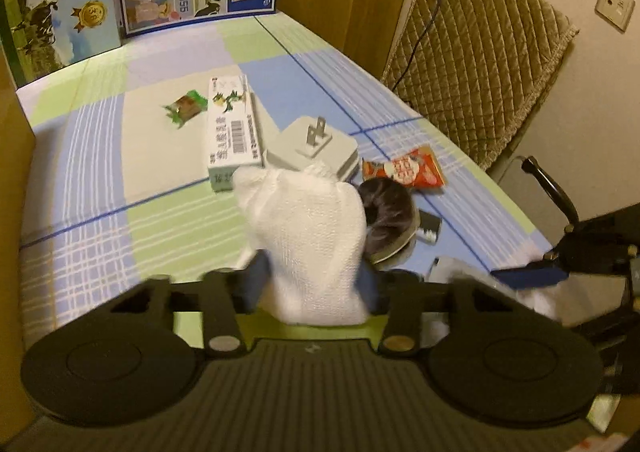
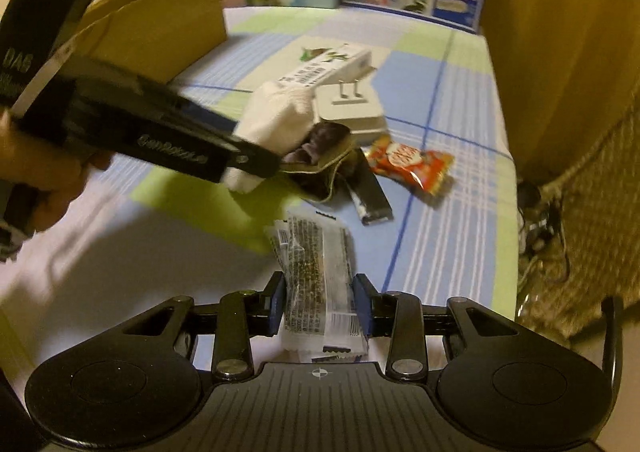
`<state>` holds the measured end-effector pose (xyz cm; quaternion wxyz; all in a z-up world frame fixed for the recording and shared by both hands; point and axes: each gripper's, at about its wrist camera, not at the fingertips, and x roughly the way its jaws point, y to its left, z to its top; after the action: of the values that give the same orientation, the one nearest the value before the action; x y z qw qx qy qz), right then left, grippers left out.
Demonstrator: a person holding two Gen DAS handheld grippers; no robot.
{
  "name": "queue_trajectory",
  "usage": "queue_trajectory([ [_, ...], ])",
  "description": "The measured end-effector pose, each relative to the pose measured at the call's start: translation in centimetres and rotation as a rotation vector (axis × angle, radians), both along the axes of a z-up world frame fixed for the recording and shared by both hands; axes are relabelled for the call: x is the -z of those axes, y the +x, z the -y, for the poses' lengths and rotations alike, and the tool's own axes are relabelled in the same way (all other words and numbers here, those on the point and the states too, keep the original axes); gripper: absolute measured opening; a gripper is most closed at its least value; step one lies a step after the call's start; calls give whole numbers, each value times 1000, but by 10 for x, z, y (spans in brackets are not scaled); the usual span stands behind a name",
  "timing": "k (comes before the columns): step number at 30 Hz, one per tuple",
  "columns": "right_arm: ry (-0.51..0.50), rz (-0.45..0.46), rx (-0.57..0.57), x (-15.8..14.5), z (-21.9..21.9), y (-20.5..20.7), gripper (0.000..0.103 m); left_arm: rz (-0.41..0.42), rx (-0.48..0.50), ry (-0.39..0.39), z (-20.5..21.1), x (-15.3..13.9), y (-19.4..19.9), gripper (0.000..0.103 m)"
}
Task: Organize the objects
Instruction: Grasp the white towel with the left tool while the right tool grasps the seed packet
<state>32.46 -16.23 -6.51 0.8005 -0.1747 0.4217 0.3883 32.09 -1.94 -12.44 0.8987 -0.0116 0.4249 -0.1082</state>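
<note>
Observed left gripper (image 1: 316, 284) pinching white sock (image 1: 312, 236); right gripper (image 2: 320, 304) clamping clear snack packet (image 2: 316, 276) above tablecloth (image 2: 452, 252).

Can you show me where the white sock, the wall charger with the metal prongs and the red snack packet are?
white sock (image 1: 316, 236), left wrist view, on the middle of its knit body.
wall charger (image 1: 316, 147), left wrist view, on its grey top face below the prongs.
red snack packet (image 2: 412, 161), right wrist view, on the printed front.

The room light is dim and yellowish, my fisheye views bend strongly at the dark corners, and motion blur smears my left gripper (image 2: 256, 167) and the white cloth (image 1: 316, 244).
</note>
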Motion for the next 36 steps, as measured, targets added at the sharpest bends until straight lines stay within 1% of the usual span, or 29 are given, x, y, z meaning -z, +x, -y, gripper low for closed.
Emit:
queue_trajectory([
  [1, 4, -5, 17, -1, 1, -2, 32, -7, 3, -1, -2, -2, -8, 21],
  [3, 8, -13, 54, -4, 5, -7, 32, -19, 14, 24, -6, -6, -25, 15],
  [4, 10, -22, 77, -6, 7, -11, 32, -25, 18, 42, -8, -8, -36, 14],
  [7, 19, -49, 109, -6, 10, -23, 32, -45, 44, 59, -13, -12, -69, 14],
  [11, 24, -21, 109, -4, 11, -34, 32, -21, 54, 65, -15, -13, -91, 16],
  [12, 29, -17, 110, -3, 12, -35, 33, -10, 49, 57, -16, -14, -92, 21],
  [13, 36, -15, 110, -3, 13, -36, 35, -2, 43, 46, -16, -15, -93, 36],
  [15, 41, -4, 108, -3, 14, -37, 40, 18, 42, 37, -16, -17, -92, 57],
  [17, 29, 24, 104, -4, 15, -38, 51, 32, 61, 42, -13, -17, -86, 57],
  [19, 22, 37, 98, -4, 15, -38, 55, 45, 83, 56, -8, -14, -80, 57],
  [22, 20, 37, 70, 0, 13, -36, 56, 42, 128, 97, 1, -5, -71, 58],
  [25, 13, 42, 44, 5, 9, -33, 56, 39, 142, 118, 7, 3, -64, 59],
  [27, 11, 30, 53, 9, 6, -31, 56, 42, 138, 122, 8, 6, -62, 56],
  [28, 17, 37, 63, 9, 5, -31, 54, 39, 133, 126, 8, 8, -61, 49],
  [30, 9, 49, 67, 10, 2, -31, 48, 38, 127, 141, 9, 10, -61, 47],
  [31, 1, 62, 58, 10, 0, -33, 40, 40, 130, 149, 10, 11, -62, 44],
  [32, -2, 66, 54, 9, -2, -34, 36, 42, 132, 156, 11, 11, -62, 43],
  [34, -15, 70, 59, 9, -3, -36, 34, 38, 126, 154, 10, 9, -62, 35],
  [36, -27, 75, 67, 8, -2, -38, 34, 33, 90, 124, 5, 5, -62, 30],
])
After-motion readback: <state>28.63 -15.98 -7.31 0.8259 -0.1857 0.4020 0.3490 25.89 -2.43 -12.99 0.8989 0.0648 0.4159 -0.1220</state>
